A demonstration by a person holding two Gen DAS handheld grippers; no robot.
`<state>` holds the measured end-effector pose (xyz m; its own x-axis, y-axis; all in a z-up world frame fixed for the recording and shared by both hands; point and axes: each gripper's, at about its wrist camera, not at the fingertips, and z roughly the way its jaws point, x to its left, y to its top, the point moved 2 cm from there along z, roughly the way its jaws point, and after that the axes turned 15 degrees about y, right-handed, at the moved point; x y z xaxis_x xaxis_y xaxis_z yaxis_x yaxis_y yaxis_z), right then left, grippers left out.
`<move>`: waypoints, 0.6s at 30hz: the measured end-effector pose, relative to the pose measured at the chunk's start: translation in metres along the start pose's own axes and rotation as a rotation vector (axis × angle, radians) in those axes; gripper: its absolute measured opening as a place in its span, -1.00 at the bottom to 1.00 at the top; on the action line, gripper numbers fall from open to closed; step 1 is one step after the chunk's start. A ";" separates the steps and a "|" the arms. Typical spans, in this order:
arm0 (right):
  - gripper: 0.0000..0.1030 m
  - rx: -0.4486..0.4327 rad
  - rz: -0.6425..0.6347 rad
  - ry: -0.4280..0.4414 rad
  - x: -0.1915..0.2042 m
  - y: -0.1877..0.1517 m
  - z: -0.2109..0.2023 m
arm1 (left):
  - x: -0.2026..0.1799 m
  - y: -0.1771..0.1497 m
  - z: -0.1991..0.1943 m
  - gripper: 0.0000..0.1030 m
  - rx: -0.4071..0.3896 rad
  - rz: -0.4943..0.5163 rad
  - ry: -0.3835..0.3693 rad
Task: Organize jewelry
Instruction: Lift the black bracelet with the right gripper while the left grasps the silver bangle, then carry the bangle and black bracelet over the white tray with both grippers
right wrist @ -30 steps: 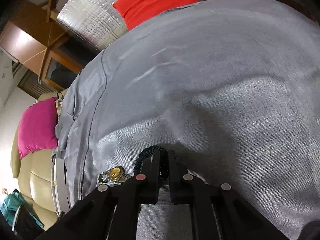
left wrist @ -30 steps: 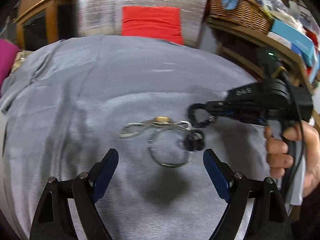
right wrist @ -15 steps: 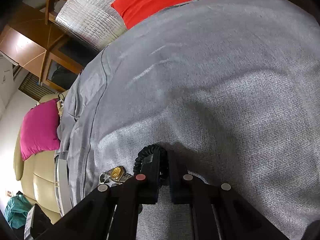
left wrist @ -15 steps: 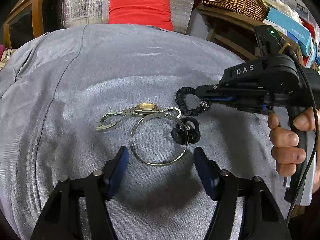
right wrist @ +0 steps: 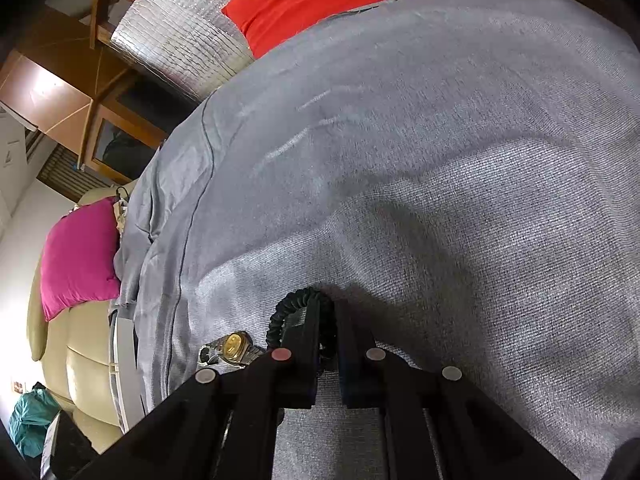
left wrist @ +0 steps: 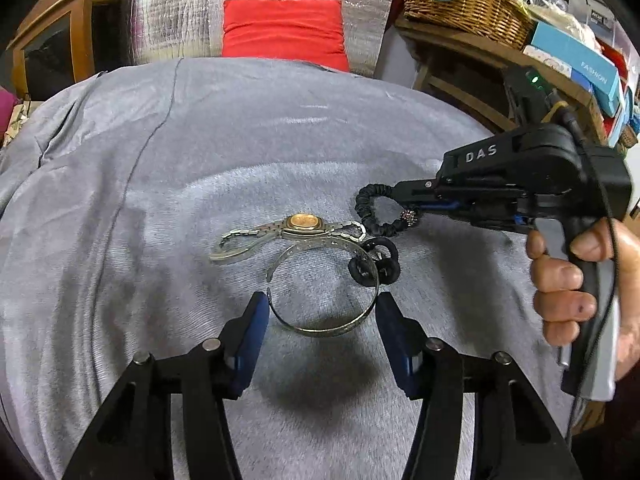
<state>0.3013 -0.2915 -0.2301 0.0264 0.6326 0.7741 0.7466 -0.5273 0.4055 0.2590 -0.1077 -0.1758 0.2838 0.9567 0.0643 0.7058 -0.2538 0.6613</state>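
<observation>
Left hand-held gripper (left wrist: 320, 332) sits low over the grey cloth (left wrist: 160, 200) that covers the surface, its blue-padded fingers (left wrist: 250, 338) spread wide apart, one on either side of the silver bangle (left wrist: 324, 284). The bangle lies flat on the cloth, its near arc right between the two pads; the left pad looks just beside the rim, though contact cannot be told from here. Nothing is gripped on this side.

Over to the right hand-held gripper (left wrist: 404, 208): it comes in from the right edge, held by a bare hand (left wrist: 572, 280) around the handle, and its fingers are pinched together on the black corded bracelet (left wrist: 378, 212). The loop sticks out past the fingertips, with a small beaded knot at its lower end. In the right wrist view the same black corded bracelet (right wrist: 300, 316) curls up from between the closed fingers of the right hand-held gripper (right wrist: 326, 320).

Just left of that loop lies the gold-faced watch (left wrist: 292, 228), metal band open and stretched flat on the cloth, touching the far rim of the bangle. The watch (right wrist: 234, 346) peeks out beside the gripper in the right wrist view too. A cluster of small black rings (left wrist: 376, 268) rests against the bangle's right side.

Beyond the cloth, a red cushion (left wrist: 282, 32) leans on a silver quilted backing, and a wicker basket (left wrist: 464, 4) sits on a shelf at upper right
</observation>
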 end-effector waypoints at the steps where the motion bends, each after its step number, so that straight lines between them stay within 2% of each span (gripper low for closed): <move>1: -0.85 0.001 -0.001 -0.001 0.000 0.000 0.000 | 0.003 -0.002 -0.006 0.10 -0.004 -0.003 -0.006; 10: -0.85 -0.007 -0.006 -0.008 -0.001 -0.005 -0.012 | 0.024 -0.017 -0.019 0.10 0.001 0.023 0.064; 18: -0.85 -0.041 -0.004 0.047 0.008 -0.011 -0.035 | 0.038 -0.020 -0.046 0.10 -0.048 0.005 0.105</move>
<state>0.2702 -0.3003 -0.2111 -0.0088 0.6076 0.7942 0.7186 -0.5484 0.4275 0.2257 -0.0595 -0.1521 0.2158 0.9657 0.1446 0.6721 -0.2543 0.6954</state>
